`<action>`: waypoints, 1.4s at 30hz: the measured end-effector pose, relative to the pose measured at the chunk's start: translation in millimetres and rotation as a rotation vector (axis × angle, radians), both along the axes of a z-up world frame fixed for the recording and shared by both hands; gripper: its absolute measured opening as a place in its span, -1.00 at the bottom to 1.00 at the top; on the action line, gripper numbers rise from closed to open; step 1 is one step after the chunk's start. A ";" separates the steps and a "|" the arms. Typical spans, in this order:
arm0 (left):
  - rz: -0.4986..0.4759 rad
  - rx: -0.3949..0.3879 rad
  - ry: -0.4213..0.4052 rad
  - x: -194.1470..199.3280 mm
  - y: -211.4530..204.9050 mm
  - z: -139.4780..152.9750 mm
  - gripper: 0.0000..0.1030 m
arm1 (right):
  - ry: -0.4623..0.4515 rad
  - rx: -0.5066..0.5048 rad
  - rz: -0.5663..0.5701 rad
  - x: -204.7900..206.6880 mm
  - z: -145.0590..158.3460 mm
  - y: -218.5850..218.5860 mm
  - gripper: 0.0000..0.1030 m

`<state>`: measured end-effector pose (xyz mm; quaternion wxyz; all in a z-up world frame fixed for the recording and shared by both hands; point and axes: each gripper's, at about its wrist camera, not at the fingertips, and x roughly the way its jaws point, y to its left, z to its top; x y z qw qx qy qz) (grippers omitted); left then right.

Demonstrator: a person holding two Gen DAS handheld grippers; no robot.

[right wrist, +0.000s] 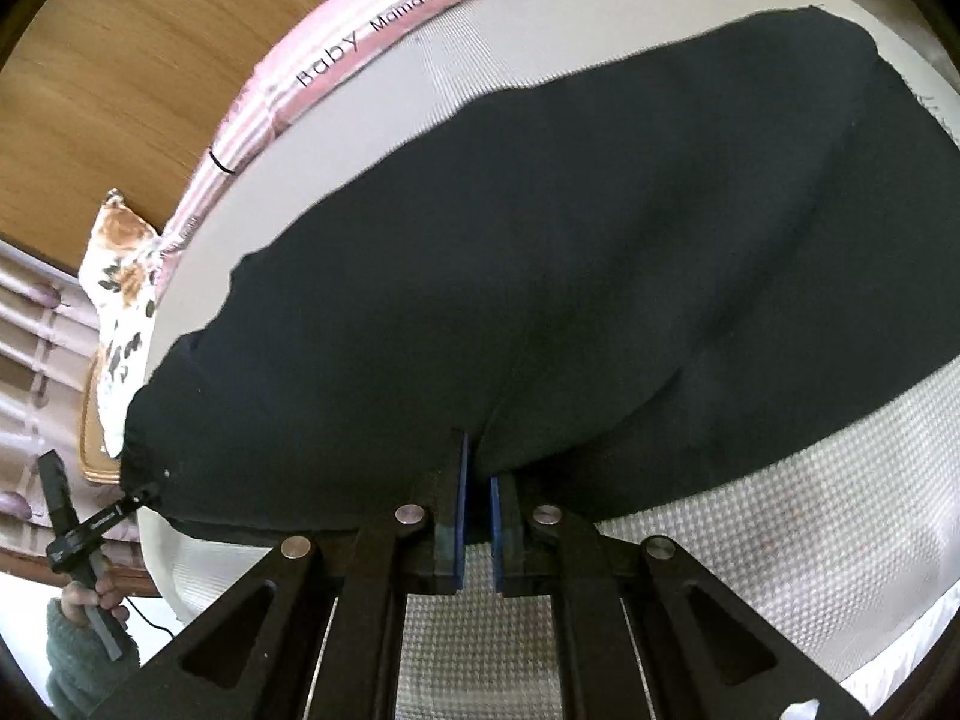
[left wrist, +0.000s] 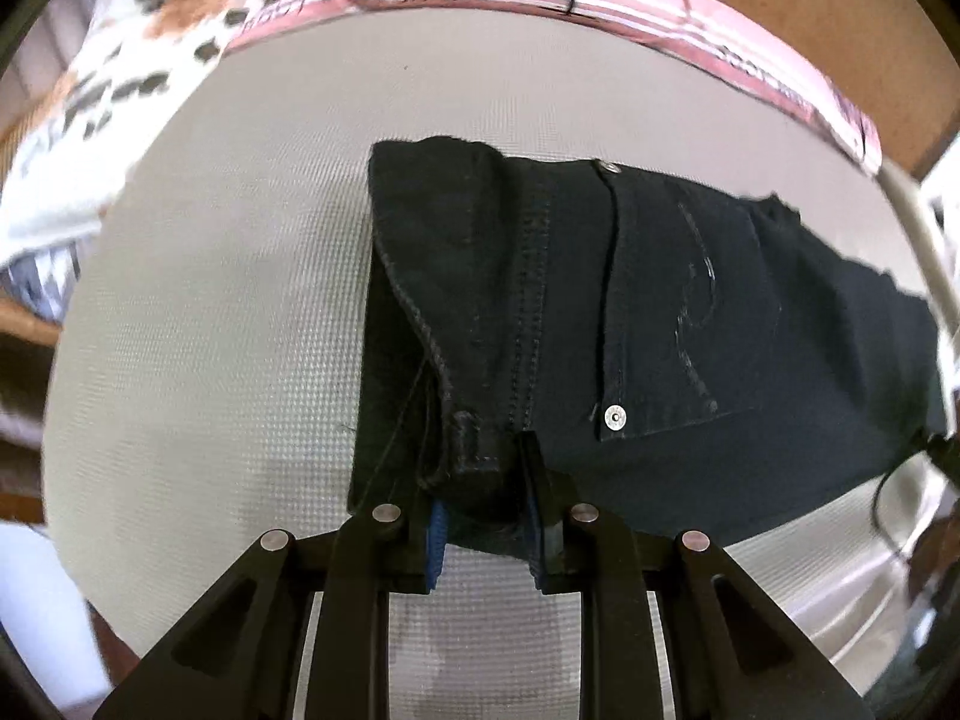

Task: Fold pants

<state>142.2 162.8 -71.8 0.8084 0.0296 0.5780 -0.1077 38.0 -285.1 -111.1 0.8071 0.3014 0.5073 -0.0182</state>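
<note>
Black jeans (left wrist: 660, 324) lie on a white textured mattress (left wrist: 240, 300), waistband to the left and a back pocket with rivets facing up. My left gripper (left wrist: 486, 498) is shut on the waistband at its near edge, by a belt loop. In the right wrist view the jeans' legs (right wrist: 540, 252) spread across the mattress (right wrist: 810, 480). My right gripper (right wrist: 477, 474) is shut on the near edge of the leg fabric. The left gripper (right wrist: 129, 501) also shows at the far left, held by a hand (right wrist: 96, 594) in a green sleeve.
A pink striped mattress border (left wrist: 600, 6) runs along the far edge, also in the right wrist view (right wrist: 288, 96). A floral pillow (left wrist: 138, 54) lies at the far left, also in the right wrist view (right wrist: 123, 282). Wooden floor (right wrist: 120, 60) lies beyond.
</note>
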 end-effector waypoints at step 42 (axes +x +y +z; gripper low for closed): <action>-0.821 -0.135 -0.163 -115.7 -341.9 20.5 -0.28 | -0.139 0.327 -0.403 -28.5 -1.5 -214.4 0.17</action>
